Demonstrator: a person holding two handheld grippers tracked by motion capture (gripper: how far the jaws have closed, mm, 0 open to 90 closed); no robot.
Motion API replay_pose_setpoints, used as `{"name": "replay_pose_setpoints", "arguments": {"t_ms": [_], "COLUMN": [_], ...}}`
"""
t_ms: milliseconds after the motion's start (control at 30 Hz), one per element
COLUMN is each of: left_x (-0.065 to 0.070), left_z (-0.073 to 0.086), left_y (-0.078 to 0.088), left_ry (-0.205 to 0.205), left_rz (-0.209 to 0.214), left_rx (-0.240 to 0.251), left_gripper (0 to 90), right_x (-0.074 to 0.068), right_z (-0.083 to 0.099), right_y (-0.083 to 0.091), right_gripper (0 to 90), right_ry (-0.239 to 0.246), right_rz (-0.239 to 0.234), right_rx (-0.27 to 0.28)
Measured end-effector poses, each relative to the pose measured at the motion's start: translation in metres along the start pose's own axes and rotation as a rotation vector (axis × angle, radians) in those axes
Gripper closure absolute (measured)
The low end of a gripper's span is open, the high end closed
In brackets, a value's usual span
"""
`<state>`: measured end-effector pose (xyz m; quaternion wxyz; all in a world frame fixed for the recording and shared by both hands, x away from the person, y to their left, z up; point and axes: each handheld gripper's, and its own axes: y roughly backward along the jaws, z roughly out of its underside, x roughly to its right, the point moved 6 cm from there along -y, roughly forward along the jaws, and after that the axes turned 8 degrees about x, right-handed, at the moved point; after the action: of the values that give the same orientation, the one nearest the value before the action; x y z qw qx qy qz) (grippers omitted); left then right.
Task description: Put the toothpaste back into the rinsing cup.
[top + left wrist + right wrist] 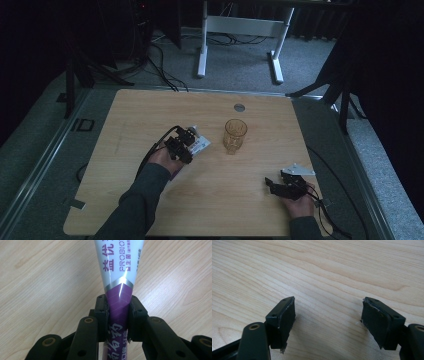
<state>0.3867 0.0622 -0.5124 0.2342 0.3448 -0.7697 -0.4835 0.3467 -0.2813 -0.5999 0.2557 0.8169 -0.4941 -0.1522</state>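
While the left gripper (118,315) clamps its two black jaws on the purple lower part of a white-and-purple soft plastic tube (119,277), the work looks to be at the carrying stage: the tube is already gripped, and what remains is to take it somewhere. In the left gripper view the jaws press the tube from both sides, pinching it narrow where they meet it, and the white printed part widens out beyond them over the light wooden table (150,115). In the high view the tube (200,145) pokes out of the left gripper (187,145) toward the middle of the table, near an amber ribbed drinking glass (235,135) that stands upright just to its right, apart from it.

My judgement is that the glass is the likely goal, so the next move calls for lifting the tube clear of the table, swinging it above the rim, and tilting it so one end goes in first without knocking the glass over.

The right gripper (328,320) waits with its jaws spread wide and nothing between them, low over bare wood; in the high view it (281,187) sits near the table's right front corner, well apart from the glass.

The tube has a silver chevron band between the purple and the white, with purple lettering, and its skin looks glossy and yielding.
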Motion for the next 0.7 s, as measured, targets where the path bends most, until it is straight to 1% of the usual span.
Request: {"name": "replay_pose_setpoints", "arguments": {"t_ms": [67,167,233,400,567,700], "left_x": [0.000,0.000,-0.001,-0.002,-0.001,0.000], "left_z": [-0.002,-0.006,-0.007,-0.008,-0.010,-0.012], "left_y": [0.002,0.005,0.006,0.008,0.008,0.009], "left_ry": [0.004,0.017,0.025,0.032,0.027,0.035], "left_rz": [-0.004,-0.022,-0.025,-0.025,-0.018,-0.017], "left_rx": [0.016,0.050,0.067,0.083,0.093,0.109], "left_gripper": [73.6,73.6,73.6,73.6,73.6,73.6], "right_x": [0.000,0.000,0.000,0.000,0.000,0.000], "right_z": [0.000,0.000,0.000,0.000,0.000,0.000], "right_y": [0.000,0.000,0.000,0.000,0.000,0.000], "right_gripper": [27.2,27.1,27.1,27.1,27.1,27.1], "right_ry": [0.000,0.000,-0.001,0.000,0.000,0.000], "right_rz": [0.000,0.000,0.000,0.000,0.000,0.000], "right_rx": [0.000,0.000,0.000,0.000,0.000,0.000]}}
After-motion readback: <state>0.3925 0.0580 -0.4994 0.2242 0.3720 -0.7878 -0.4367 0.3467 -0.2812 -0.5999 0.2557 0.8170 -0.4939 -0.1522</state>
